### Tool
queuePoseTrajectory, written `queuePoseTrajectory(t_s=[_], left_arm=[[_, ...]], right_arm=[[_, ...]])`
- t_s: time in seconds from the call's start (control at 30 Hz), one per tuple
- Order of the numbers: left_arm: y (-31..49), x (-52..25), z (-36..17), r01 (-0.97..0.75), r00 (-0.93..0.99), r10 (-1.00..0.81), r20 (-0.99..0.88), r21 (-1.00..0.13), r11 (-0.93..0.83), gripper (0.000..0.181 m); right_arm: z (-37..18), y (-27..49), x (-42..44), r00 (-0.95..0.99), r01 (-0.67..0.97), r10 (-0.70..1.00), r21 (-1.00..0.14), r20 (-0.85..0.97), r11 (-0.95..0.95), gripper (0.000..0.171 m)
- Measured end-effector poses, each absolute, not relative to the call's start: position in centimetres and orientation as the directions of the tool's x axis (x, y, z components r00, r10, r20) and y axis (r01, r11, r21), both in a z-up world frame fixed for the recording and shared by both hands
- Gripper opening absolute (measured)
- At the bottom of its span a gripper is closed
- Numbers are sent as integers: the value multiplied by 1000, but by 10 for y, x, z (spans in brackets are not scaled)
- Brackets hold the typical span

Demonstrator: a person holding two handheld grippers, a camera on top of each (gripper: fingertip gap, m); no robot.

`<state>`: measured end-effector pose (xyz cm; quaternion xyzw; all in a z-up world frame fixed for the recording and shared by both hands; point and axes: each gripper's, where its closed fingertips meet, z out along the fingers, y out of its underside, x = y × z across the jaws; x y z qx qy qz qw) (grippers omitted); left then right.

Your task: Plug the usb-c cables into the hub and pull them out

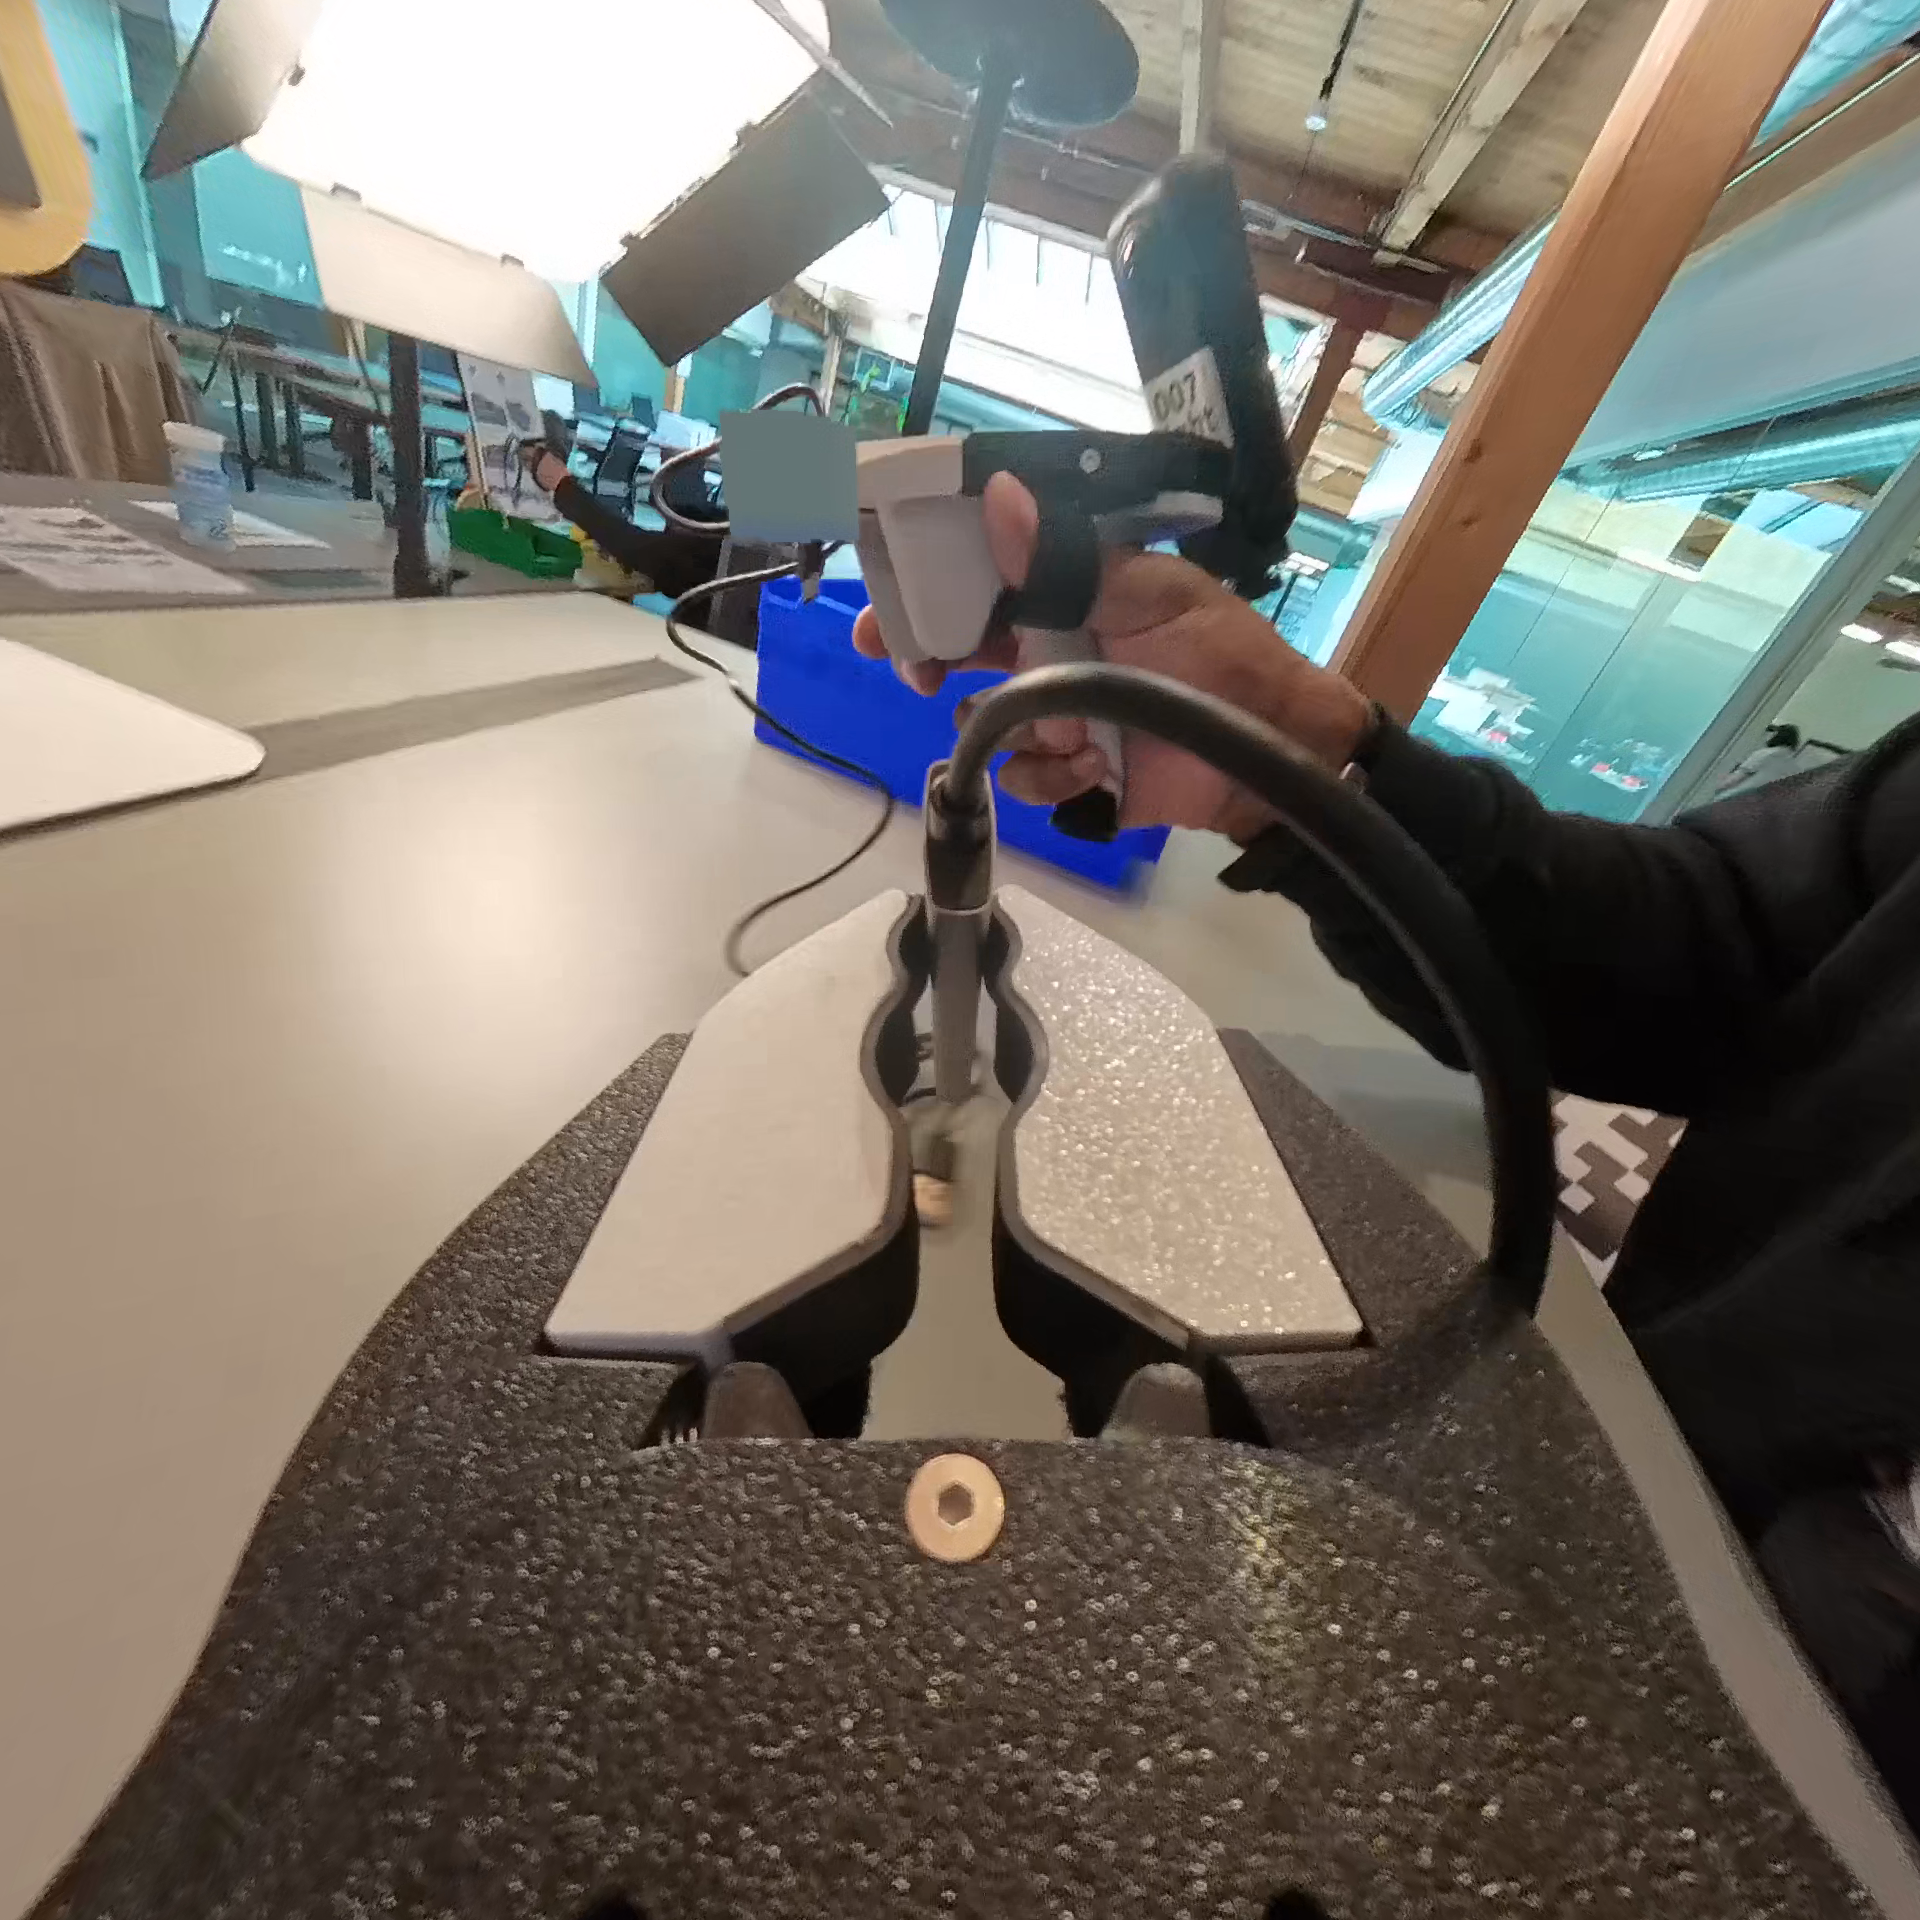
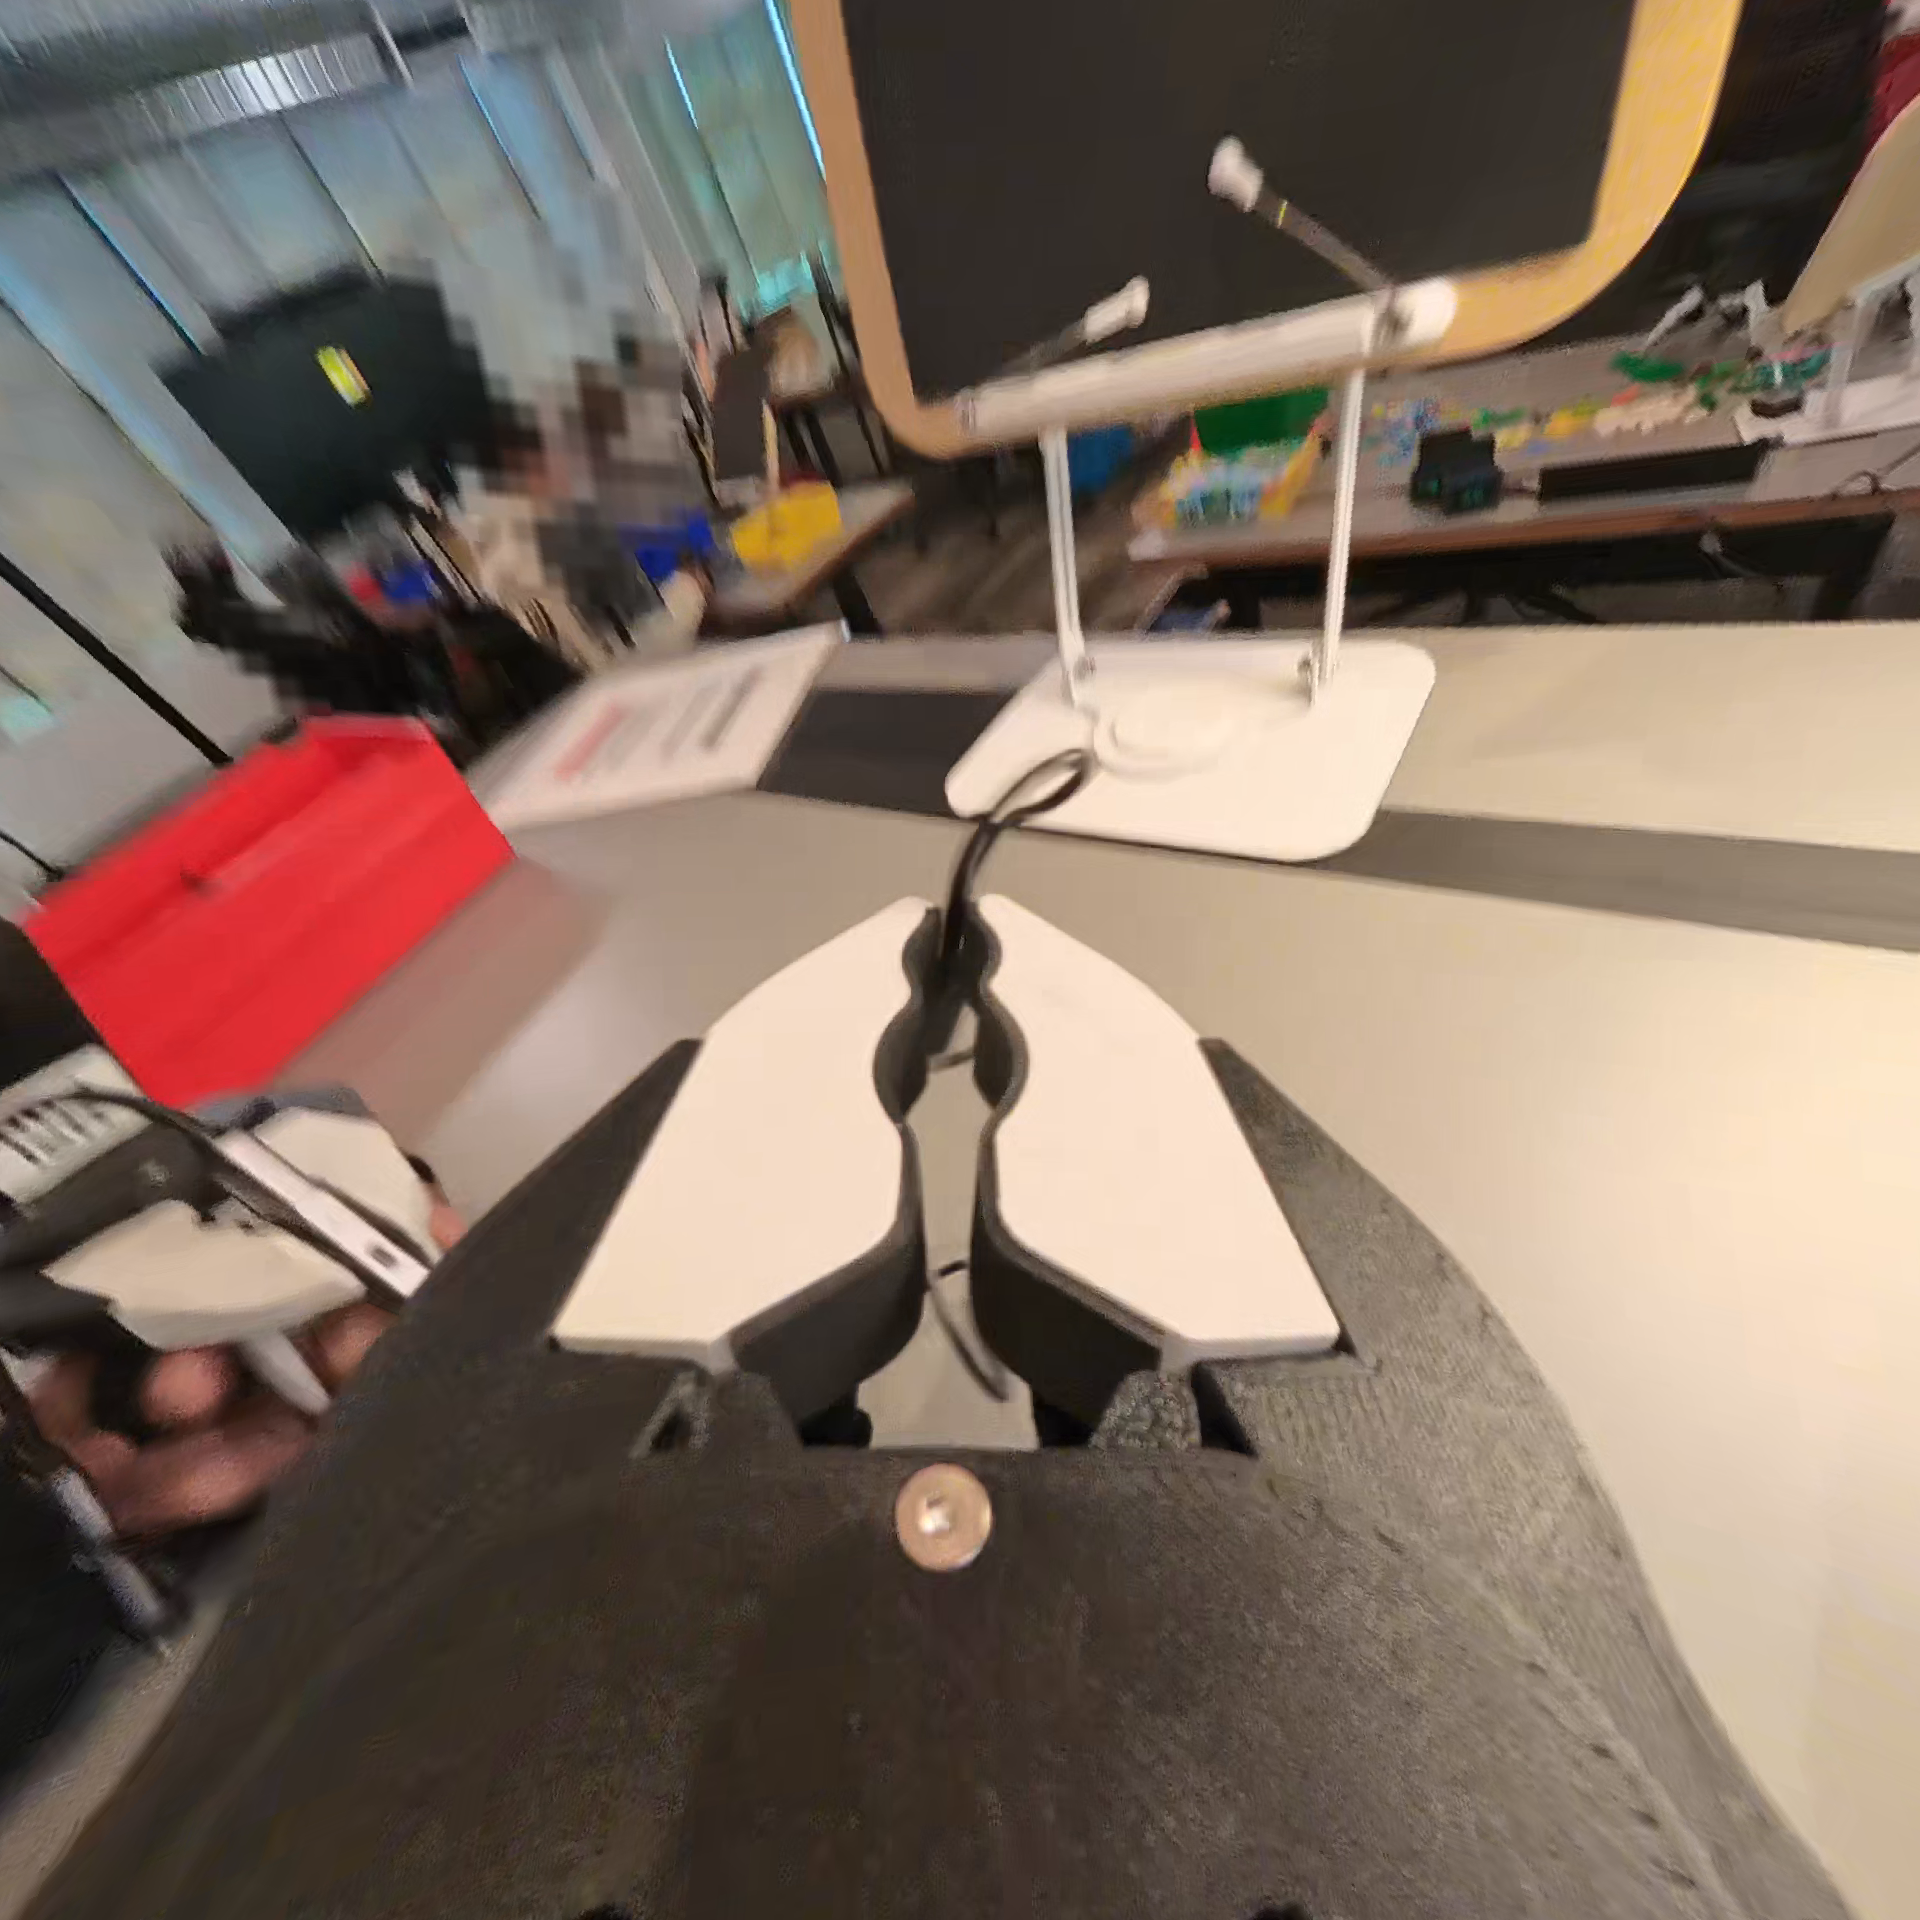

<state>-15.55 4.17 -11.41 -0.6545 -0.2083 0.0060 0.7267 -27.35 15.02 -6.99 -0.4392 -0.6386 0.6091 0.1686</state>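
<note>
My left gripper (image 1: 951, 920) is shut on a slim grey hub (image 1: 954, 997), held upright and edge-on between the fingers. The hub's thick black cable (image 1: 1382, 852) arcs up and round to the right. My right gripper (image 2: 954, 914) is shut on a thin black usb-c cable (image 2: 971, 862) that sticks out past the fingertips and loops over a white stand base. In the left wrist view a hand holds the right gripper (image 1: 925, 561) above the table's far edge, and the thin cable (image 1: 821, 764) trails from it down onto the table. The two grippers are apart. No plug is seen in the hub.
A blue bin (image 1: 862, 717) stands beyond the far table edge, a red bin (image 2: 260, 883) at the left. A white stand base (image 2: 1247, 769) with thin legs sits by a dark strip (image 2: 1558, 862) on the grey table. A black-sleeved arm (image 1: 1610, 935) crosses the right side. There is about 15 centimetres between the tips of the two grippers.
</note>
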Motion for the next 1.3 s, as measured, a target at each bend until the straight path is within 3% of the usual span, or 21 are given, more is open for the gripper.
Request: queuePoseTrajectory(t_s=[0.2, 0.4, 0.63, 0.87, 1.03, 1.3], left_arm=[[94, -205, -105, 232, 932, 232, 278, -951, 204, 10], [89, -215, -108, 292, 922, 174, 345, -918, 270, 10], [81, -214, -103, 323, 921, 111, 372, -893, 315, 10], [75, -202, -95, 373, 921, -28, 389, -857, 356, 10], [80, -200, -99, 388, 917, -43, 396, -866, 316, 10], [80, -186, -96, 514, 855, -235, 462, -810, 283, 12]], right_arm=[[-73, 141, -300, -601, 370, 554, -815, -576, -445, 3], [-96, 121, -293, -710, 387, 317, -724, -629, -571, 3], [-81, 88, -260, -821, 444, 46, -688, -568, -574, 3], [-64, 82, -233, -867, 456, -119, -673, -484, -583, 2], [-63, 77, -220, -888, 439, -143, -715, -437, -544, 2], [-65, 69, -207, -917, 393, -150, -770, -370, -503, 3]])
